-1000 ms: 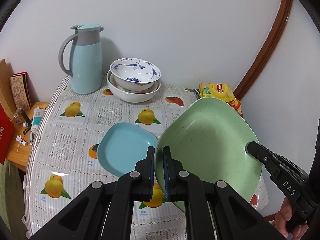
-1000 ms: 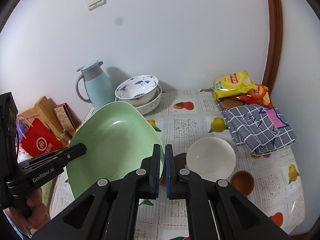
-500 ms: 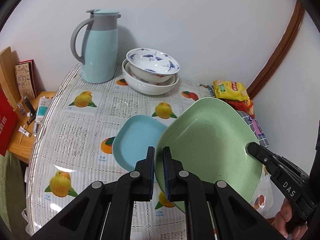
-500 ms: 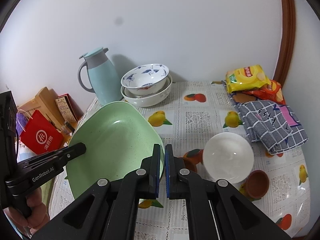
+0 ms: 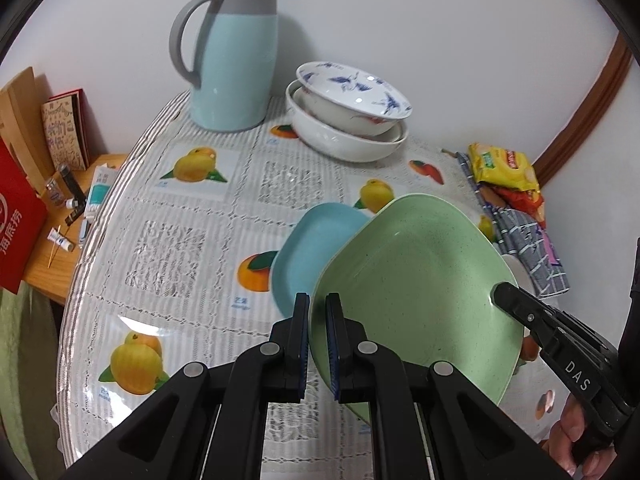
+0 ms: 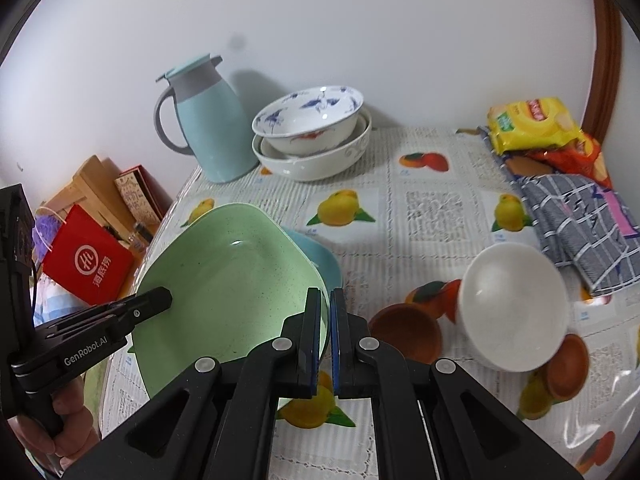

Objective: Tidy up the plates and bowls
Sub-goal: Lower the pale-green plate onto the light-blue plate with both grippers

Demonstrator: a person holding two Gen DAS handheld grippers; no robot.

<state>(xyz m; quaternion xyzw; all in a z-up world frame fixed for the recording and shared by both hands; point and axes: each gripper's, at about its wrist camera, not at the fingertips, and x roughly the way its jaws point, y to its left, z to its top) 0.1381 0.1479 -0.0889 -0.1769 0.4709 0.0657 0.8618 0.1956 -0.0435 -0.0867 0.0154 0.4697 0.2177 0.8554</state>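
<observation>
Both grippers hold a large green plate (image 5: 416, 292) by opposite rims, above the table. My left gripper (image 5: 317, 312) is shut on its left rim; my right gripper (image 6: 326, 308) is shut on its right rim, and the green plate (image 6: 228, 280) fills the left of the right wrist view. A smaller blue plate (image 5: 308, 248) lies on the table just beyond and partly under the green one; its edge shows in the right wrist view (image 6: 320, 256). Stacked bowls, a blue-patterned one (image 5: 352, 90) in a white one (image 5: 344, 138), stand at the back. A white bowl (image 6: 514, 312) and two brown bowls (image 6: 406, 330) lie at the right.
A light blue thermos jug (image 5: 234, 64) stands at the back left. Snack bags (image 6: 532, 124) and a checked cloth (image 6: 580, 224) lie at the back right. A side shelf with a red bag (image 6: 86, 260) and small items is left of the table (image 5: 168, 240).
Both grippers, with the green plate, have moved forward and lower over the table. The blue plate now sits partly under the green plate's far edge.
</observation>
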